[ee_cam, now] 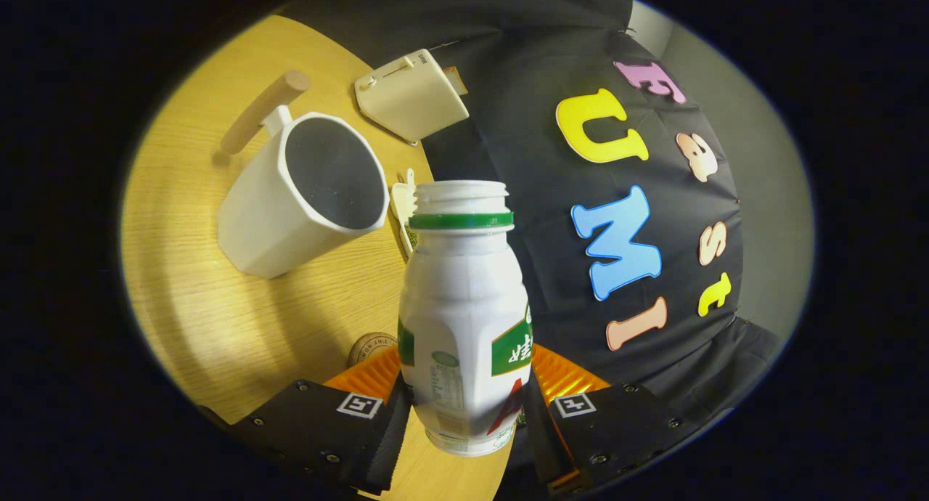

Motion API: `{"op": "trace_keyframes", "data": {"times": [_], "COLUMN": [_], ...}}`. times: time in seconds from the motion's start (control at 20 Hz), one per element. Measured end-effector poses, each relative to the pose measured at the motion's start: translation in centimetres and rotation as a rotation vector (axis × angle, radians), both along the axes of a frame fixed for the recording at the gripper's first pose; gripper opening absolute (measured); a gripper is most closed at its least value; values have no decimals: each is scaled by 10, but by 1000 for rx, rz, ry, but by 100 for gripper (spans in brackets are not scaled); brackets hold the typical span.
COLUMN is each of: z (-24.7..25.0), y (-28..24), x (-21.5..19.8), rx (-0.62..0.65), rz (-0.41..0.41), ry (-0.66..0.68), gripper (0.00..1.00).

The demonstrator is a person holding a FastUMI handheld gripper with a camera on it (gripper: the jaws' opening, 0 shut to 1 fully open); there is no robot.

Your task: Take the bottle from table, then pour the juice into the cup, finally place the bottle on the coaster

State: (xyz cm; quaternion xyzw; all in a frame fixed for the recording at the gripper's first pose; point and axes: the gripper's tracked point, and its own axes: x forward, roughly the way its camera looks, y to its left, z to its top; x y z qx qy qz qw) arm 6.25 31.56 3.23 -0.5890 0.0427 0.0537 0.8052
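Bottle (464, 305), capless, sits lower centre of frame, pinched low on its body between my gripper (464, 406) fingers. Thin plastic, likely light and squeezable, slick label; a waist-level hold seems steadier. Cup (305, 196) lies upper left.

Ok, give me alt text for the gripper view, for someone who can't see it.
The gripper is shut on a white bottle with a green neck ring and no cap, held above a wooden table. Beyond the fingers stands an empty white cup with a wooden handle, a cream toaster behind it and a round coaster near the fingers.
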Motion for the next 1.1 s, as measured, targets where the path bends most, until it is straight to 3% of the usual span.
{"op": "trace_keyframes", "data": {"times": [1.1], "z": [11], "y": [3], "x": [5], "rx": [-283], "rz": [14], "ry": [-64], "gripper": [71]}}
